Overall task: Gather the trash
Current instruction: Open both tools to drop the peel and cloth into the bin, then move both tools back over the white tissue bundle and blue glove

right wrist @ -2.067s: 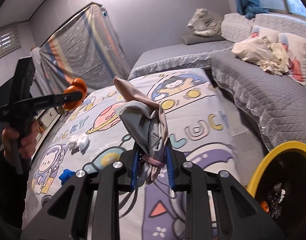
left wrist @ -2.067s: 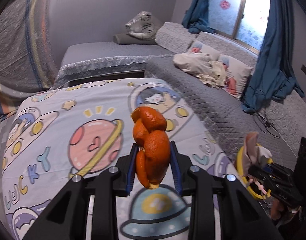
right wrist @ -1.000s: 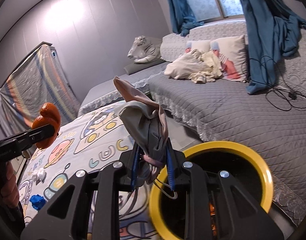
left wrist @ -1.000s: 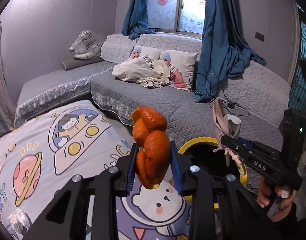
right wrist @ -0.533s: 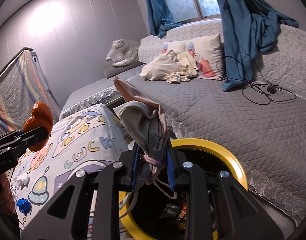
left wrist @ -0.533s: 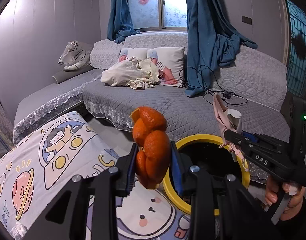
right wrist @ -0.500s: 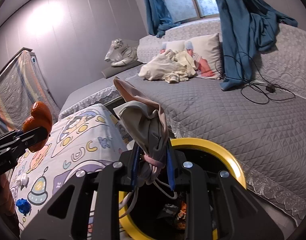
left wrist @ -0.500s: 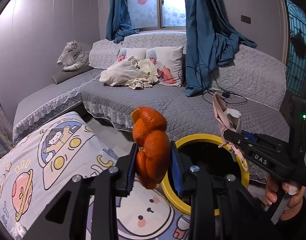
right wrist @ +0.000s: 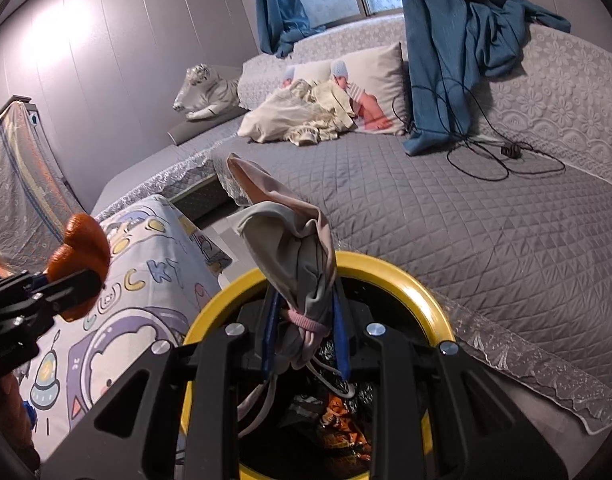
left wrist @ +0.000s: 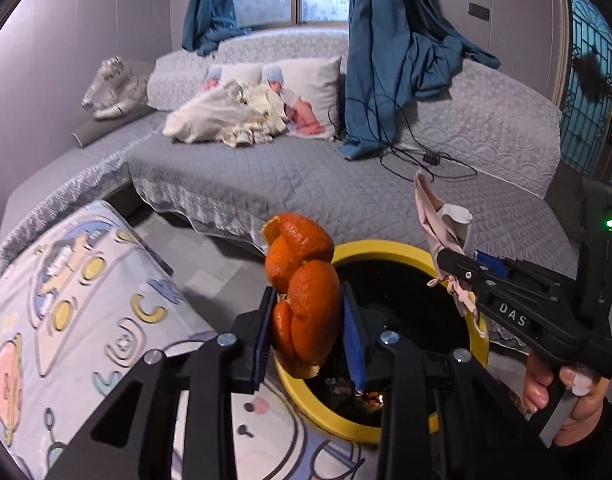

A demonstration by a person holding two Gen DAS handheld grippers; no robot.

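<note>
An orange peel [left wrist: 301,292] stands upright between the blue pads of my left gripper [left wrist: 308,332], which is shut on it, just left of a yellow-rimmed trash bin [left wrist: 394,248]. My right gripper [right wrist: 303,330] is shut on a crumpled pink-and-grey face mask [right wrist: 293,248] whose white ear loops hang into the bin [right wrist: 406,276]. From the left wrist, the mask [left wrist: 440,224] and right gripper [left wrist: 466,272] hover over the bin's right rim. From the right wrist, the peel [right wrist: 79,248] shows at far left. Trash lies inside the bin.
A cartoon space-print blanket [left wrist: 65,312] covers the surface left of the bin. A grey quilted sofa bed [left wrist: 306,184] runs behind, with pillows, a cream cloth heap [left wrist: 225,120], black cables [left wrist: 418,156], blue curtains and a toy tiger [right wrist: 205,92]. A hand [left wrist: 566,392] holds the right tool.
Both grippers have swung from the blanket toward the bin and dropped lower. The mask now hangs over the bin's opening and the peel sits at its left rim. Both grips stay unchanged.
</note>
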